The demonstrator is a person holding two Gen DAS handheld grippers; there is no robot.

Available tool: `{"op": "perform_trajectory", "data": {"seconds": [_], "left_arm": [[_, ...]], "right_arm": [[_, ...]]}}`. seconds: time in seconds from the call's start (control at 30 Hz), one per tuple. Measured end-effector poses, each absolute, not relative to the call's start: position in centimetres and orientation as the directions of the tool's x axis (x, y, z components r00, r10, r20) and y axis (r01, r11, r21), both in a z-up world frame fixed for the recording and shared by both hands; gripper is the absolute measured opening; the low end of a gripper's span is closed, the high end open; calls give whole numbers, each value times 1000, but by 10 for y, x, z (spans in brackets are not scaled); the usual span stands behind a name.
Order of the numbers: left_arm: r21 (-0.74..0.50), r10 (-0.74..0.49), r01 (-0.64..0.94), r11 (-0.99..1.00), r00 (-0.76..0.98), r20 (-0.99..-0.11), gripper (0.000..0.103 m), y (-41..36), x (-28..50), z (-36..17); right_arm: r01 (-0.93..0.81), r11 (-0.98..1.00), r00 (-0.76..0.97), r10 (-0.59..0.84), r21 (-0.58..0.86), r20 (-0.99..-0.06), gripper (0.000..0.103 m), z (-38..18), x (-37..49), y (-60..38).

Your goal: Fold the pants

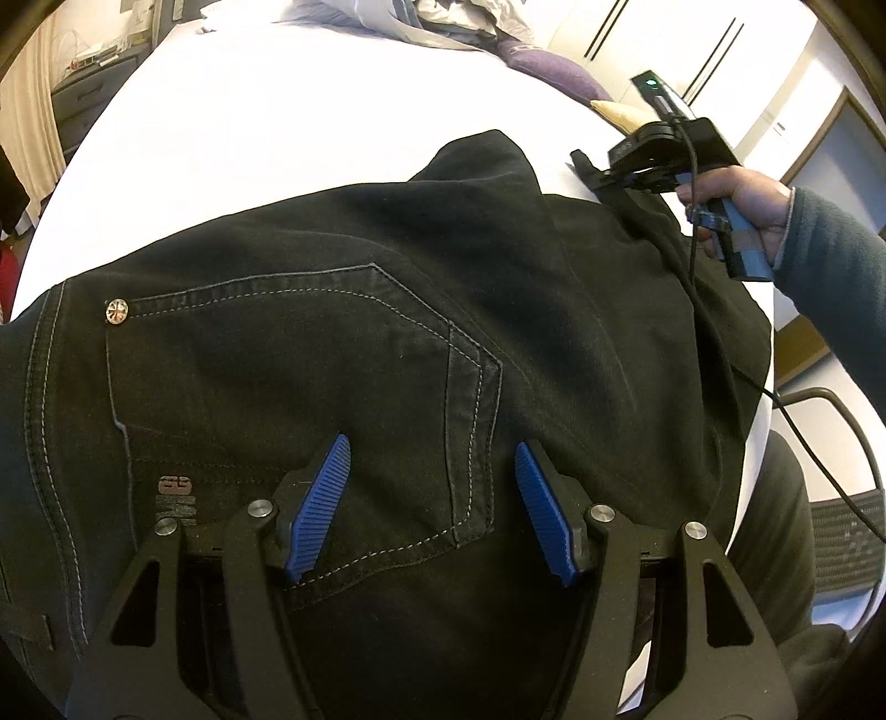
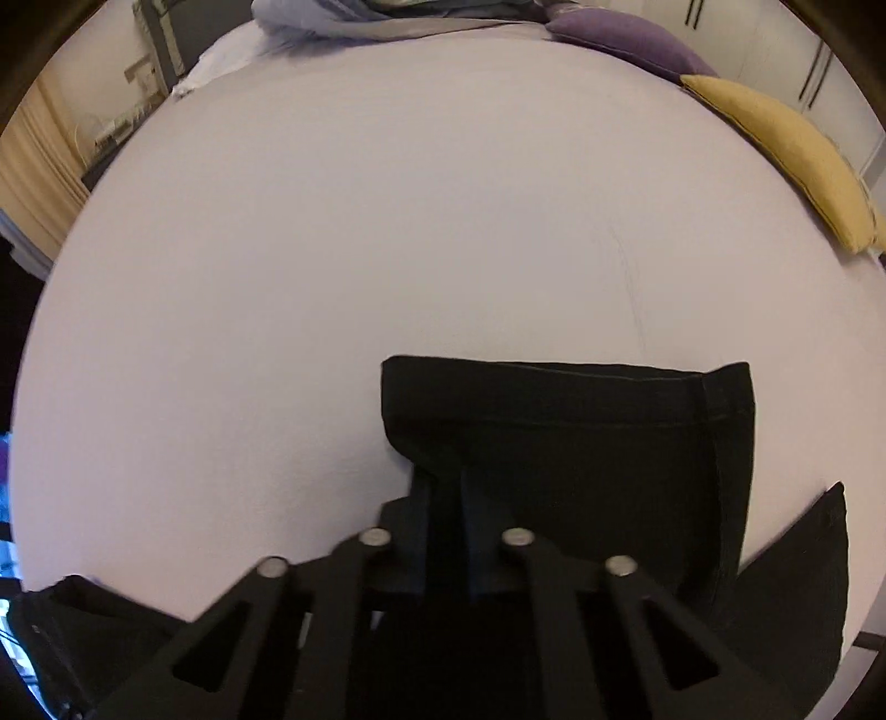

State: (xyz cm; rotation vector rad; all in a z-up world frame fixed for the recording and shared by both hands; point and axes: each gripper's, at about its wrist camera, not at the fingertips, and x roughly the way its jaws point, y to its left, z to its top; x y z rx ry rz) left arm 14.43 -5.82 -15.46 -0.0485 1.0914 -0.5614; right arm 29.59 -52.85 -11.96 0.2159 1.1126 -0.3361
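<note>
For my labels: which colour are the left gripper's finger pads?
Blue, ribbed pads; clearest in the left wrist view.

One pants [image 1: 343, 354], two cushions [image 2: 797, 155]

White bed [image 2: 387, 221] with purple pillow [image 2: 626, 33], yellow pillow [image 2: 797, 149], perhaps wardrobe doors [image 1: 664, 33] behind

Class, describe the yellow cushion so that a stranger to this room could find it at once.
Start at the white bed and follow its far right edge. The yellow cushion lies there beside a purple cushion; its mustard colour sets it apart.
</note>
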Motion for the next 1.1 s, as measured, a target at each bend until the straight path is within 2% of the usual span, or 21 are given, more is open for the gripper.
{"op": "perform_trajectory", "data": {"seconds": [0.17, 0.37, 0.5, 0.6, 0.73, 0.77, 0.83, 0.97, 1.07, 1.1], "left_arm": [[-301, -446, 404, 864, 337, -829, 60, -61, 143, -156], [-299, -437, 392, 870, 335, -835, 60, -62, 144, -155], [-295, -426, 374, 879, 339, -839, 61, -65, 145, -153], [-292, -413, 355, 888, 339, -845, 61, -68, 147, -151], [-287, -398, 334, 898, 335, -854, 62, -71, 149, -150], [-288, -396, 328, 900, 334, -856, 62, -72, 150, -150], [-290, -391, 316, 903, 331, -859, 62, -74, 152, -149], [-287, -381, 302, 909, 327, -865, 62, -78, 155, -149], [-255, -355, 309, 916, 332, -874, 62, -84, 155, -149], [-248, -349, 310, 918, 333, -876, 62, -87, 155, -149]], "right_arm": [[413, 901, 560, -138, 132, -817, 4, -76, 239, -544], [540, 762, 719, -197, 358, -667, 4, -49, 94, -603], [658, 535, 729, -278, 530, -626, 4, -89, -16, -651], [675, 398, 730, -232, 621, -643, 4, -133, -63, -673], [577, 349, 812, -144, 739, -566, 9, -157, -78, -668], [553, 335, 829, -126, 763, -545, 15, -160, -79, -669], [502, 315, 861, -100, 805, -498, 39, -162, -88, -672], [504, 319, 860, -95, 803, -502, 41, -163, -90, -669], [500, 315, 861, -80, 807, -503, 40, -161, -49, -682], [501, 327, 859, -74, 801, -507, 35, -161, -44, -686]]}}
